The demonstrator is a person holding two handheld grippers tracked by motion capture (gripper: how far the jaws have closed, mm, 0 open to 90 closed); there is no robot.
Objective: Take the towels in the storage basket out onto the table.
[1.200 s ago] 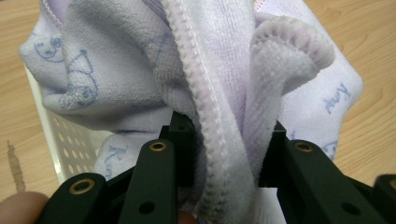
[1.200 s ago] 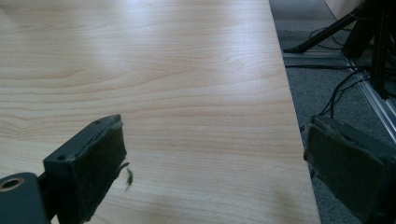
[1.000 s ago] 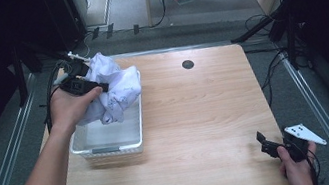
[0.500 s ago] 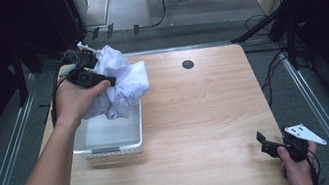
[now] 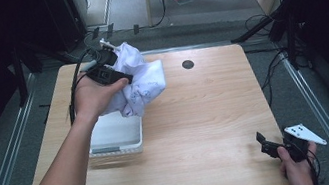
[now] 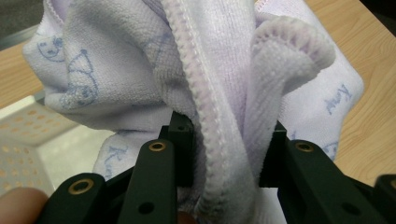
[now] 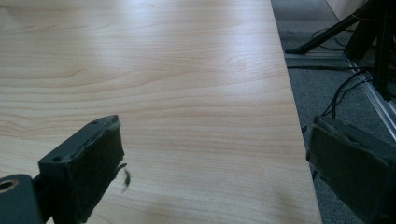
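From the high view, the person's left arm reaches far across the wooden table [image 5: 197, 117]. The left gripper [image 5: 117, 77] holds a white towel [image 5: 143, 83] up in the air, just above the far end of the white basket [image 5: 114, 139]. The right gripper [image 5: 272, 145] rests well away from the basket, by the table's near right corner.

In the left gripper view, the left gripper [image 6: 226, 154] has its jaws squeezed tight on a thick fold of the towel [image 6: 140, 70]. The towel has little blue drawings. The basket [image 6: 32, 135] sits below it.

In the right gripper view, the right gripper [image 7: 215, 158] has its jaws wide apart with nothing between them, over the table [image 7: 163, 70] edge.
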